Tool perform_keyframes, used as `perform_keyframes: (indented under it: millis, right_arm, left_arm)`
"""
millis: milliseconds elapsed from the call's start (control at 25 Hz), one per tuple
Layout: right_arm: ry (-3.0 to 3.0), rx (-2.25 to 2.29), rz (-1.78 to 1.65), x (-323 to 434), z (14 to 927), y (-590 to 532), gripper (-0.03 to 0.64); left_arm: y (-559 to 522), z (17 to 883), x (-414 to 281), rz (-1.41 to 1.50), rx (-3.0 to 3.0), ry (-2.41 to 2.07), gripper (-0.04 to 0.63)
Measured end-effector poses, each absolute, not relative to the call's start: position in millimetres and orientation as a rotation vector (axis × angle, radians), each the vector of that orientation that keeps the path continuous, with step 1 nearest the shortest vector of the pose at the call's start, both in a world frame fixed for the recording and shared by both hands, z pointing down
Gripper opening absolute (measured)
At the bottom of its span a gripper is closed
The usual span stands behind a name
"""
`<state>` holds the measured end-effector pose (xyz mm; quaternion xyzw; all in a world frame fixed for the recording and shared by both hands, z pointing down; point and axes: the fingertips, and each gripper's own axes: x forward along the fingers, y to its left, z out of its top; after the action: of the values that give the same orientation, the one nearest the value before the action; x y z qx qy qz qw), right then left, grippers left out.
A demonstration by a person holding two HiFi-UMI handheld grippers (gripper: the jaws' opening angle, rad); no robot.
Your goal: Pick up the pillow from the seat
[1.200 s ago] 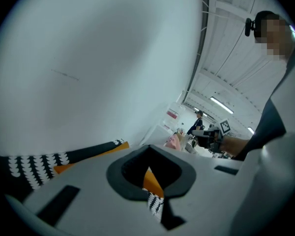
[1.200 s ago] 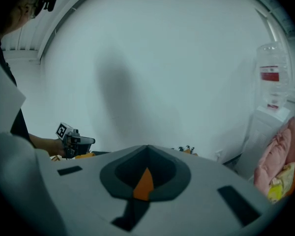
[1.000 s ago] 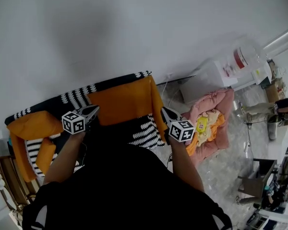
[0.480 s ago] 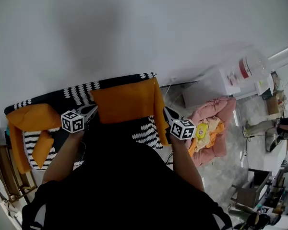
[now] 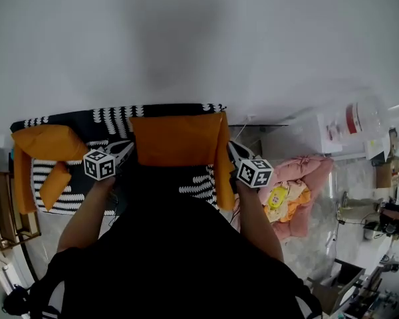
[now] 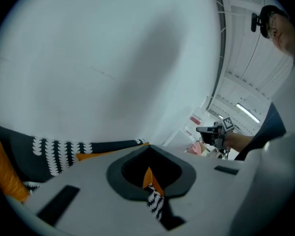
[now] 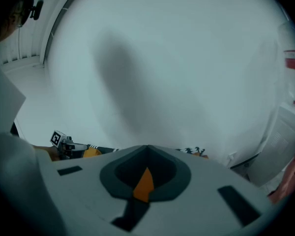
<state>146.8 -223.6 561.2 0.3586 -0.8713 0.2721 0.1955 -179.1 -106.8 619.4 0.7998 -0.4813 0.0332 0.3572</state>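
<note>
Left gripper (image 5: 126,151) and right gripper (image 5: 231,151) each pinch a thin fabric edge of the orange pillow (image 5: 176,140); either fold may slip. That side would then drop.

No legible text, number or brand is showing in any view. The white container (image 5: 346,121) at the right edge of the head view is carrying a red label (image 5: 354,118), but its print is blurring beyond reading. The left marker cube (image 5: 99,164) and the right marker cube (image 5: 255,173) are displaying black-and-white square patterns only, not characters.
</note>
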Motion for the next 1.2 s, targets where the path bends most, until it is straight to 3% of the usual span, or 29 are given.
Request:
perform_keyframes:
  millis: [640, 1200]
  right_arm:
    - [-2.407, 0.821, 0.774, 160.8, 607.5, -278.7, 0.002]
    - [-2.26, 0.8, 0.812, 169.6, 676.0, -299.2, 0.002]
  left_arm:
    - [-122.1, 618.2, -171.7, 0.089, 1.935, -1.436, 0.009]
    - [-127.8, 670.0, -201.6, 0.059, 1.75, -1.472, 0.009]
